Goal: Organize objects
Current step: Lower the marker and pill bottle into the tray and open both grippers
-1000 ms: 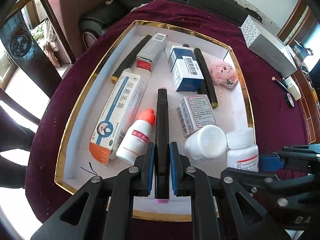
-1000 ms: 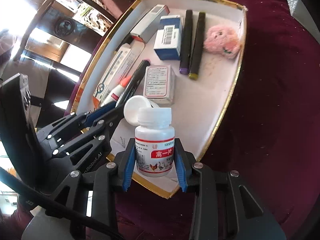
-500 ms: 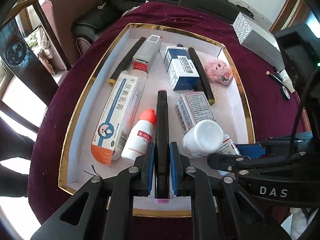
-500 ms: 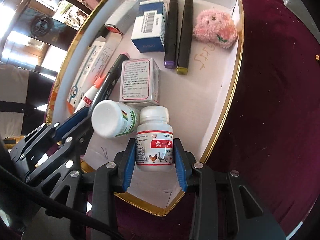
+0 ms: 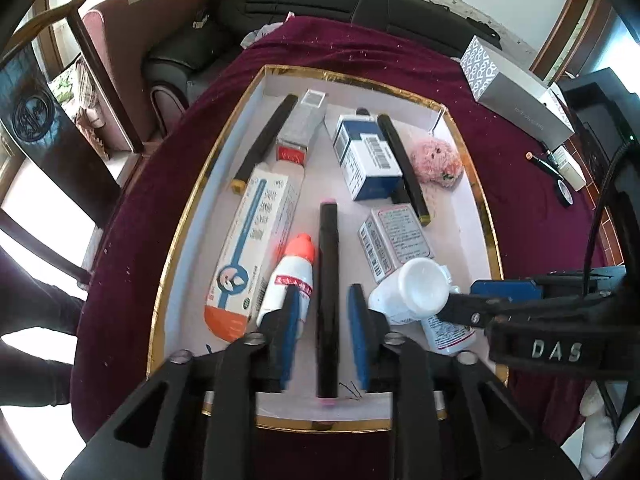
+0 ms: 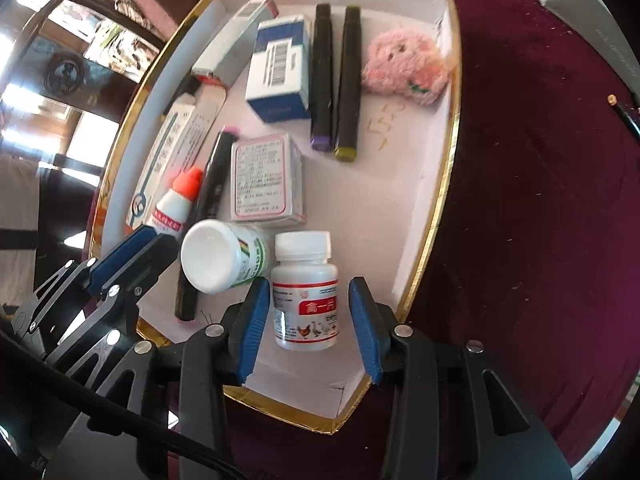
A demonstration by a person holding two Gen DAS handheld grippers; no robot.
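Note:
A gold-rimmed white tray (image 5: 486, 216) (image 6: 444, 184) holds the objects. My left gripper (image 5: 324, 304) is open, its blue pads on either side of a black marker with pink ends (image 5: 329, 280) that lies in the tray. My right gripper (image 6: 308, 292) is open around a white pill bottle with a red label (image 6: 306, 292), which lies in the tray's near right corner. A second white bottle (image 6: 222, 256) (image 5: 416, 288) lies on its side between the two grippers.
The tray also holds a long cream box (image 5: 256, 248), an orange-capped bottle (image 5: 294, 272), a small pink-edged box (image 6: 268, 180), a blue-white box (image 6: 280, 68), two black markers (image 6: 336, 80) and a pink plush (image 6: 404, 68). A grey box (image 5: 516, 88) sits on the maroon cloth.
Both grippers have opened. The black marker and the red-label pill bottle now lie released in the tray. Both grippers have drawn back a little.

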